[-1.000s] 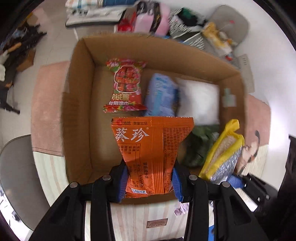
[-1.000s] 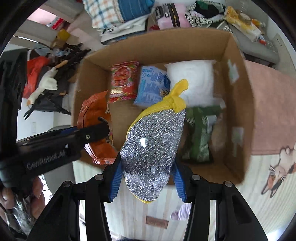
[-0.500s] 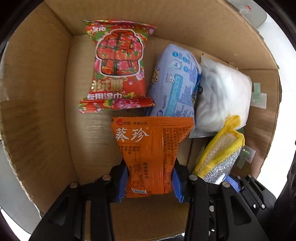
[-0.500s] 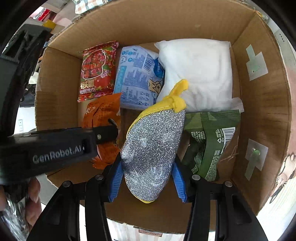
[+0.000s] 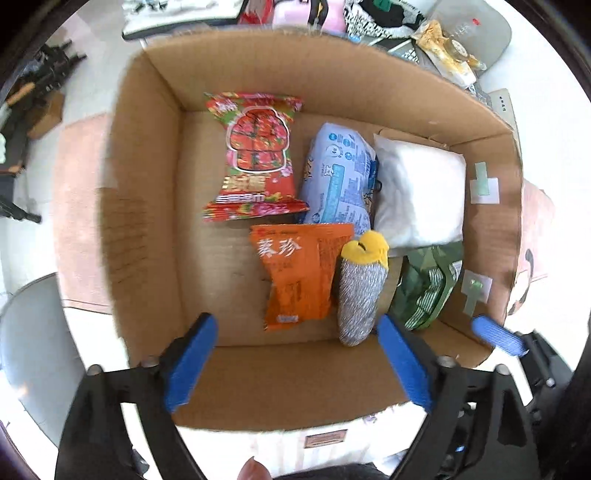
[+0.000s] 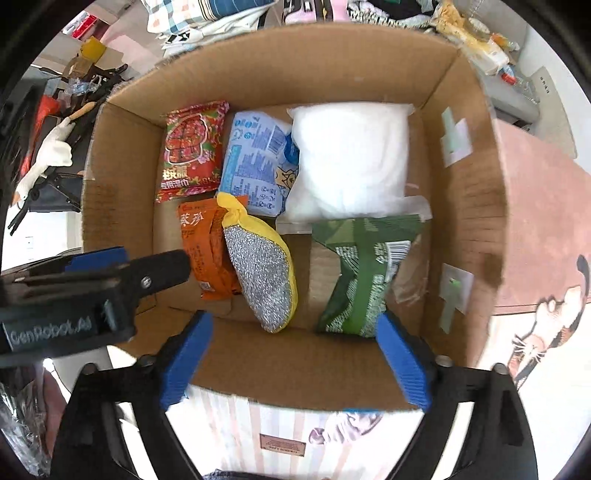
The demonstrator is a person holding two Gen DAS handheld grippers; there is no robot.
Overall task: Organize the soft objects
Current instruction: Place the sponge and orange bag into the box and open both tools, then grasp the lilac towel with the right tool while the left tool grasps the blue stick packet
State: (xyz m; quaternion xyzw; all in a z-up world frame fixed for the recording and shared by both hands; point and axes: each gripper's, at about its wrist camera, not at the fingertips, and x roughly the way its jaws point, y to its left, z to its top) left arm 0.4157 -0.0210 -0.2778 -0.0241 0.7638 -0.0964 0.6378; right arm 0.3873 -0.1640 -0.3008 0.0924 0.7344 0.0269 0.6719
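A cardboard box [image 5: 147,206] [image 6: 461,229] holds soft packs. The orange pack [image 5: 299,273] [image 6: 207,251] lies on the box floor, with the silver and yellow scrub sponge [image 5: 360,291] [image 6: 262,269] beside it and partly on it. A red pack [image 5: 255,158] [image 6: 192,147], a blue pack [image 5: 340,177] [image 6: 255,162], a white pillow pack [image 5: 421,192] [image 6: 351,155] and a green pack [image 5: 428,288] [image 6: 362,273] also lie inside. My left gripper [image 5: 295,362] is open and empty above the box's near wall. My right gripper [image 6: 295,362] is open and empty there too.
The box stands on a pink rug [image 5: 77,206] [image 6: 535,229] and a striped mat [image 6: 280,428]. Clothes and bags [image 5: 369,14] are piled behind the box. A grey stool [image 5: 33,354] is at the left. The left gripper's body [image 6: 85,295] crosses the right wrist view.
Both grippers have opened and pulled back up out of the box. The orange pack and the sponge have dropped from them and now lie on the box floor.
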